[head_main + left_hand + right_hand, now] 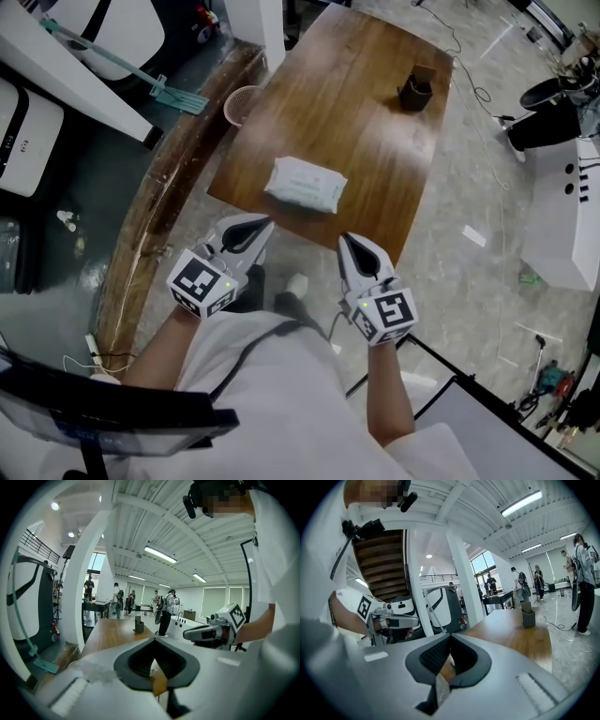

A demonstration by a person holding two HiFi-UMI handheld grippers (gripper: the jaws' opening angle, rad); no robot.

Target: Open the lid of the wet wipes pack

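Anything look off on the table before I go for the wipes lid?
Nothing stands out. The wet wipes pack lies flat by the near edge of the table, slightly askew to it but fully on the wood. The dark holder stands upright at the far end. No spill or damage shows.

Person: white short-sleeved shirt [281, 403], thin dark cable [246, 353] across front. Left gripper [263, 228], right gripper [346, 241]: pale grey shells, black ribbed pads [140, 663]. Cube [200, 281] on each: black-and-white square markers, small green light.
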